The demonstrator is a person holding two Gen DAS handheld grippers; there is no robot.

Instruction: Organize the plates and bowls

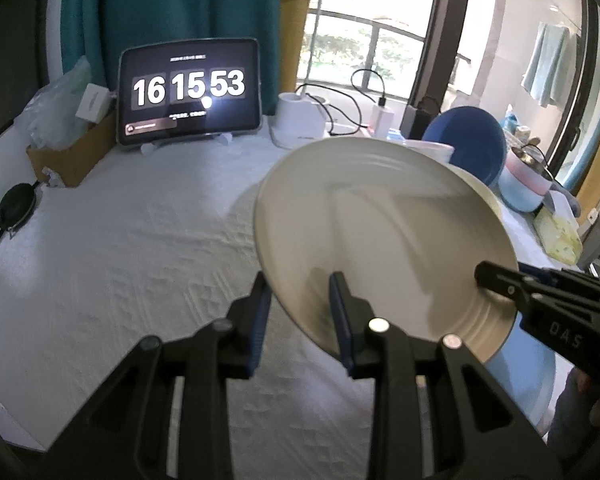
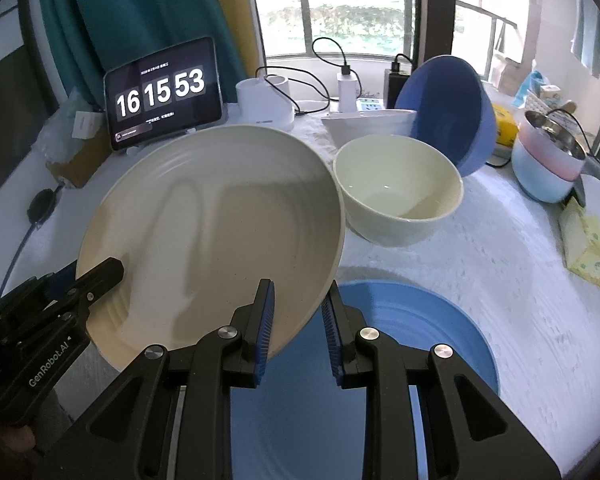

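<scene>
- While both tongs clench the cream plate (image 2: 216, 220), left gripper (image 1: 300, 320) on its left rim and right gripper (image 2: 296, 320) on its right rim, the plate hangs tilted above the table, clear of the cloth.
- Below it, near and right, lies the blue plate (image 2: 420, 328): my read is that's the landing spot.
- Level it first, lower evenly with both hands, let go together.
- Cream bowl (image 2: 400, 196) and tipped blue bowl (image 2: 448, 112) wait farther right.
- White textured tablecloth (image 1: 140, 248), tablet clock (image 1: 188, 92) far left, teal curtain (image 1: 172, 8), bright window (image 2: 340, 12) beyond.
</scene>
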